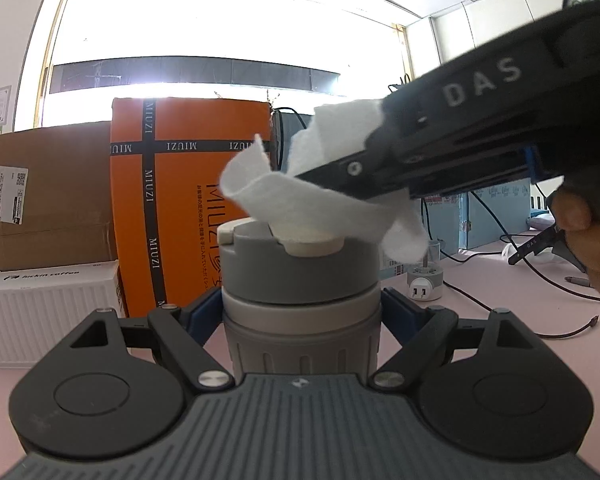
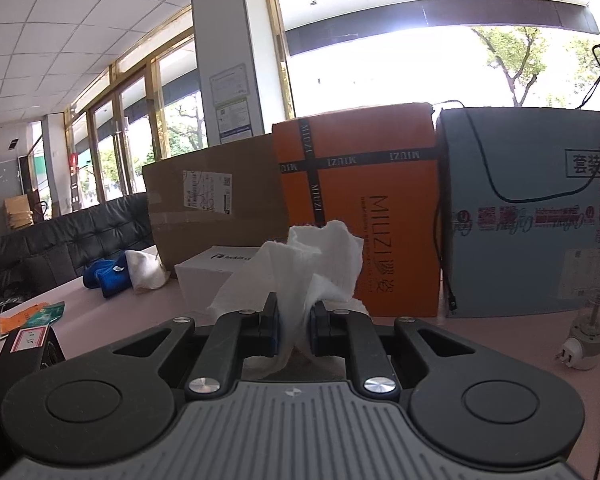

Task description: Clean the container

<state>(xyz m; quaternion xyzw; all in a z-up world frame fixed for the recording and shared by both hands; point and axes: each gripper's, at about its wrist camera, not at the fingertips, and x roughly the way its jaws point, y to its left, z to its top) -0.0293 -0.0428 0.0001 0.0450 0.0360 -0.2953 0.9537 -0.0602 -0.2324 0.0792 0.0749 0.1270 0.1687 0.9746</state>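
A grey container [image 1: 300,320] with a darker grey lid and a cream cap stands upright on the pink table. My left gripper [image 1: 302,312] is shut on the container's body just below the lid. My right gripper [image 1: 332,178] comes in from the upper right, shut on a white cloth [image 1: 300,204] that rests on the lid's top. In the right wrist view my right gripper [image 2: 294,330] pinches the same white cloth [image 2: 320,264] between its blue pads; the container is hidden there.
An orange MIUZI box [image 1: 188,200], a brown cardboard box [image 1: 44,200] and a white ribbed box [image 1: 48,312] stand behind the container. A white plug adapter [image 1: 424,284] and cables lie on the right. A light blue box [image 2: 528,216] and blue cloth [image 2: 108,278] show in the right wrist view.
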